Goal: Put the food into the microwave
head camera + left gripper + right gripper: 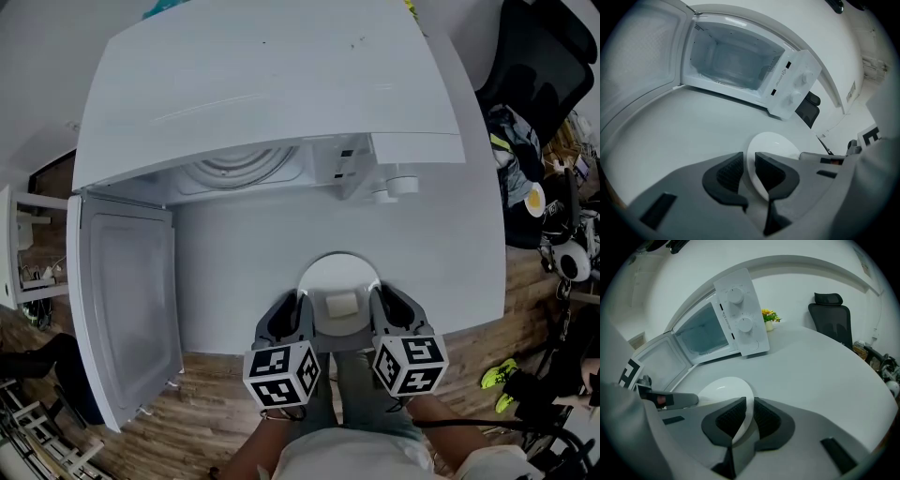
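a white plate (339,277) sits at the near edge of the white worktop (234,272), with the food (342,304), a pale square piece, at its middle. the left gripper (298,305) is on the plate's left rim and the right gripper (380,298) on its right rim. in the left gripper view the dark ribbed fingers (729,172) are clenched on the thin edge of the plate, which runs up between them. the right gripper view shows the same: its fingers (765,416) are pressed onto the rim from both sides. whether the plate rests on the worktop or is raised just off it cannot be told.

the microwave (272,84) stands beyond the plate on the same worktop, well apart from it. its door (122,291) is swung wide open to the left, and the round turntable (234,169) shows inside the cavity. two round knobs (740,310) sit one above the other on the panel at the microwave's right side.

past the microwave a small pot of yellow flowers (768,317) stands on the worktop, with a black office chair (829,319) behind. the floor (216,403) under the worktop's edge is wood plank
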A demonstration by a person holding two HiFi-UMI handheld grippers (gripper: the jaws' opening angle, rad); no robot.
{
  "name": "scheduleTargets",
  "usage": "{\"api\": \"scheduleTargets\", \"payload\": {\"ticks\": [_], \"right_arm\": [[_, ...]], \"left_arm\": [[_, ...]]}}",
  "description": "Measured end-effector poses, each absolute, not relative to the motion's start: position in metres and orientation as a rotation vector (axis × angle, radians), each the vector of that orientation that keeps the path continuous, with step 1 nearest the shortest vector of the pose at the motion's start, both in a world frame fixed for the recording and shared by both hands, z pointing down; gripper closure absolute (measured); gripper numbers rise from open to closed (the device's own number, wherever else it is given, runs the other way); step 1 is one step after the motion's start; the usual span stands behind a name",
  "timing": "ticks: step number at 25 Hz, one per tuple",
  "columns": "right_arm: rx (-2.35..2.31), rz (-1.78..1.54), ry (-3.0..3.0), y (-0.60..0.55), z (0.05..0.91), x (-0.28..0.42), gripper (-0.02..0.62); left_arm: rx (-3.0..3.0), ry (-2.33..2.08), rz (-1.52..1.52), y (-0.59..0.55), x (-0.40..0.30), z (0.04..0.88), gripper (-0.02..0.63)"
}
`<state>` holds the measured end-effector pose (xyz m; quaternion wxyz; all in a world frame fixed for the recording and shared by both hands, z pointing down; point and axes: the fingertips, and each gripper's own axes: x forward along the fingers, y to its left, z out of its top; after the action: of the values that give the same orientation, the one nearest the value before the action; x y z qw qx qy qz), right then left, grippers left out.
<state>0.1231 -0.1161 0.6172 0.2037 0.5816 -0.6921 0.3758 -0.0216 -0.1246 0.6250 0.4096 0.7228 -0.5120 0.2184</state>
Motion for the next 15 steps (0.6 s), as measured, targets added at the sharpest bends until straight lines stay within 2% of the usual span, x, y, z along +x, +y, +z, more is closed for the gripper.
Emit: {"api": "scheduleTargets", "payload": {"ticks": [15], "right_arm": [[1.641, 1.078, -1.937, -0.1164, 0.6173, 0.1232, 0.543]], "left_arm": [[1.799, -1.290, 0.540, -0.1217, -0.0167, 0.6270, 0.528]]}}
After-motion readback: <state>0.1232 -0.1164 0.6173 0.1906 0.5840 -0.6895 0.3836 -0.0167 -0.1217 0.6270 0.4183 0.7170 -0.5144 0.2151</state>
